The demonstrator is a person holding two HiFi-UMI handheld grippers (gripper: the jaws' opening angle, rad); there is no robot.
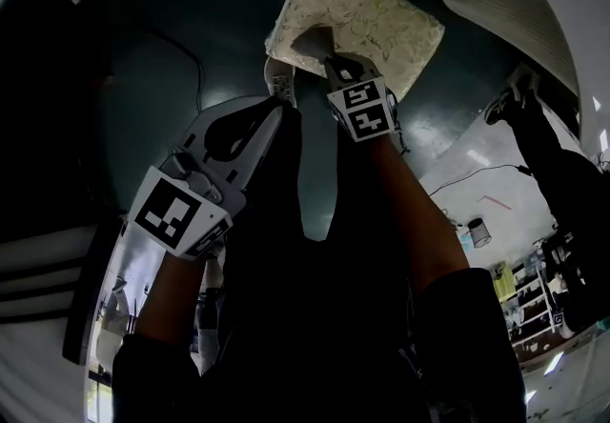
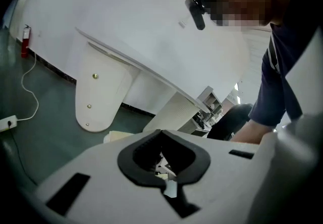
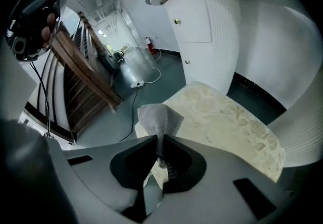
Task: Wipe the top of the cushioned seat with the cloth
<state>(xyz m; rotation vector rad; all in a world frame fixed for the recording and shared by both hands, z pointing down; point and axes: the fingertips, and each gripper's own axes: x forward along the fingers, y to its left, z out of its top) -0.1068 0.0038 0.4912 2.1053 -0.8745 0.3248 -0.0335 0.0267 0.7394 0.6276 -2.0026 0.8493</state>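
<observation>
Cloth (image 3: 159, 118): one, pinched by right gripper (image 3: 160, 140) at edge of the single cushioned seat (image 3: 227, 119); left gripper (image 2: 161, 131) jaws pressed together, empty, near seat.

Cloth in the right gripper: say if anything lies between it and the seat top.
Nothing visible. The cloth, pinched in the right gripper, is at the edge of the cushioned seat; its top is bare.

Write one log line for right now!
right gripper: shut on cloth | cloth: at edge of cushioned seat | left gripper: shut, empty
</observation>
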